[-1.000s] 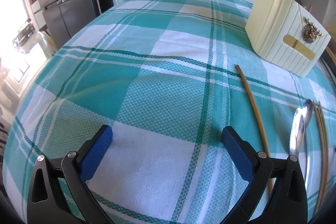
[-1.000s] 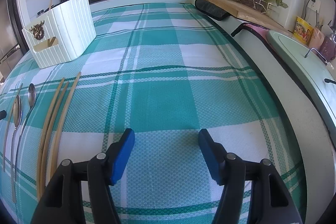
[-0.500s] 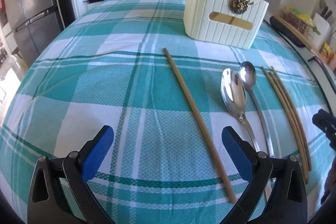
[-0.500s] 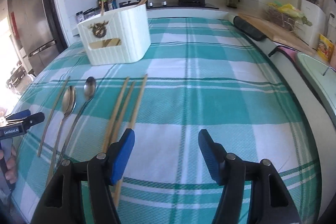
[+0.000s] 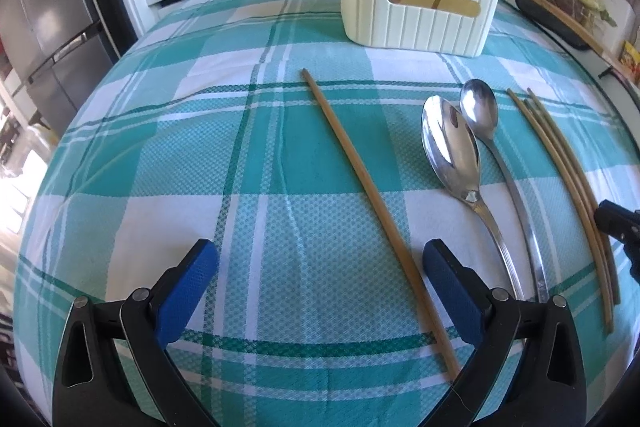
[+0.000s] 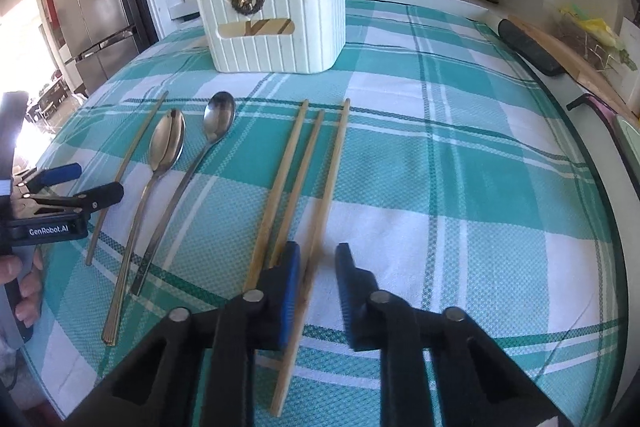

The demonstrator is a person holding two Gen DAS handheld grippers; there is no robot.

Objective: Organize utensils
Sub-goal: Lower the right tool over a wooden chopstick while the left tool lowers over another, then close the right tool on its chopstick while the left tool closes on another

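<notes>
Right gripper (image 6: 316, 267) fingers parted astride the rightmost chopstick (image 6: 320, 211) on the table (image 6: 460, 187), left gripper (image 5: 320, 267) wide open; neighbouring chopsticks (image 6: 288, 179) could be snagged, being nearly touching.

Black gripper (image 5: 320, 267) arms, blue ribbed pads (image 5: 188, 291) — silver rivets.

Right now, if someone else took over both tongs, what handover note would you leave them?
Left tongs: open, empty, straddling the lone chopstick.
Right tongs: open, partly closed around the rightmost of three chopsticks, not gripping yet.
Two spoons lie between the lone chopstick and the trio, all on the checked cloth.
The cream holder already has some sticks inside.
Left: all four chopsticks and both spoons still need to go in the holder.
</notes>
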